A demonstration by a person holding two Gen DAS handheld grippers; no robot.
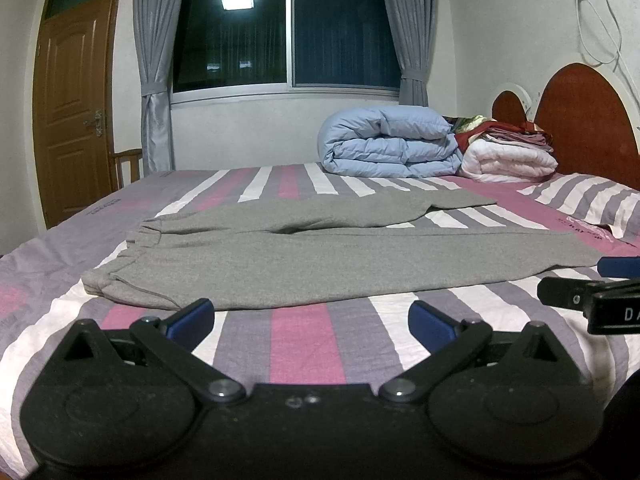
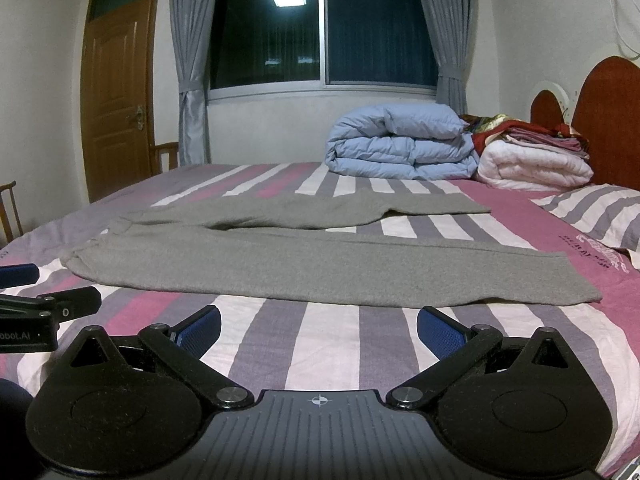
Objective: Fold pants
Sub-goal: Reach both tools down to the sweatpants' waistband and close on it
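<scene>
Across the bed: striped sheet [image 1: 304,344] in pink, grey and white, with everything below placed relative to the grey pants
Pants: grey pants [image 1: 320,260] lie flat on the sheet, unfolded; waistband at the left end, bunched a little; legs run rightward and split apart, so a wedge of sheet shows between them; the same pants [image 2: 320,268] fill the middle of the right wrist view
Near leg: the leg closest to the cameras ends in a hem at the right; the far leg ends shorter, nearer the bedding
Left gripper: left gripper [image 1: 311,322] sits just short of the pants' near edge, by the waistband half; blue pads spread wide, grasping nothing; not touching the cloth
Right gripper: right gripper [image 2: 319,327] sits just short of the near leg, toward the hem end; blue pads likewise spread wide and bare
Beyond the pants: a folded blue quilt [image 1: 390,142] beside a folded white quilt [image 1: 508,162] with folded cloth stacked on it; behind those, a red headboard [image 1: 588,120]
Right of the pants: a striped pillow [image 1: 588,202]
Far wall: dark window [image 1: 286,36] between grey curtains; brown door [image 1: 72,108] at the left
</scene>
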